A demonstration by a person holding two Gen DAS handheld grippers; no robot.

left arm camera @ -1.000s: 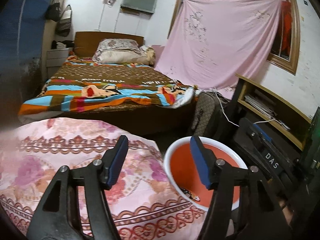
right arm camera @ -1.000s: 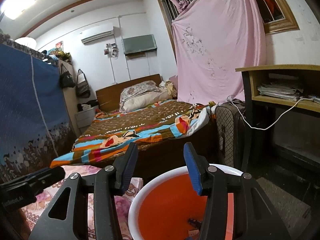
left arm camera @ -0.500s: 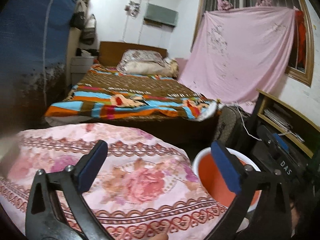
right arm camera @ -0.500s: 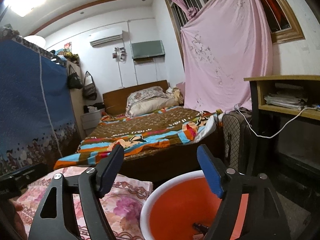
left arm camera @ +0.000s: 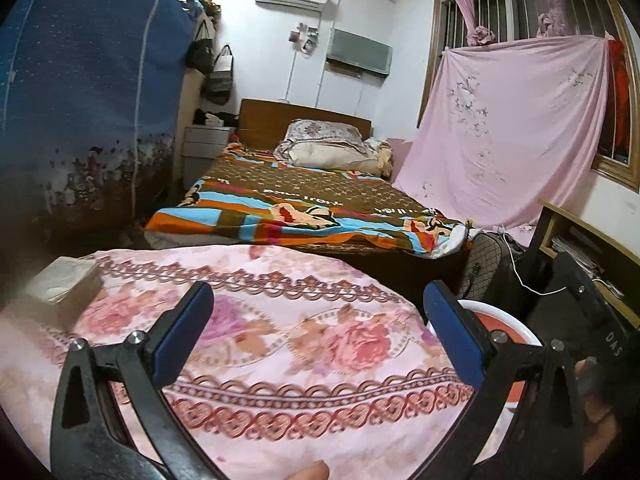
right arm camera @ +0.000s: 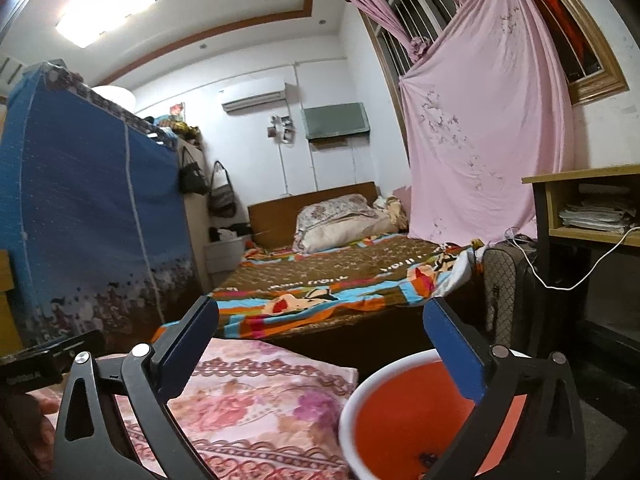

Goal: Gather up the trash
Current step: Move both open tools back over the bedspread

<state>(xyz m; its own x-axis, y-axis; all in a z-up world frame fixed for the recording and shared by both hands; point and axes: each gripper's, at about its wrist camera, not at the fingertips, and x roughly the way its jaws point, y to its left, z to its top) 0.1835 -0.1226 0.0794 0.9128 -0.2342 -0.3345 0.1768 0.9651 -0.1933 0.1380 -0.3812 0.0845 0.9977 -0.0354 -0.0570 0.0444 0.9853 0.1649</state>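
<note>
An orange bin with a white rim (right arm camera: 400,420) stands on the floor beside a table with a pink floral cloth (right arm camera: 256,408). It also shows in the left wrist view (left arm camera: 516,336), partly hidden by my fingers. My left gripper (left arm camera: 316,336) is wide open and empty above the cloth (left arm camera: 288,352). My right gripper (right arm camera: 320,352) is wide open and empty above the bin's rim. A small dark scrap (right arm camera: 424,458) lies in the bin's bottom.
A tissue box (left arm camera: 60,284) sits on the cloth at the left. A bed with a colourful blanket (left arm camera: 304,208) stands beyond the table. A suitcase (right arm camera: 508,292) and a wooden desk (right arm camera: 592,208) are at the right, a blue wardrobe (right arm camera: 80,216) at the left.
Both grippers opened from nearly closed to wide open. Both views rose and tilted upward. The left gripper moved left, away from the bin, over the cloth.
</note>
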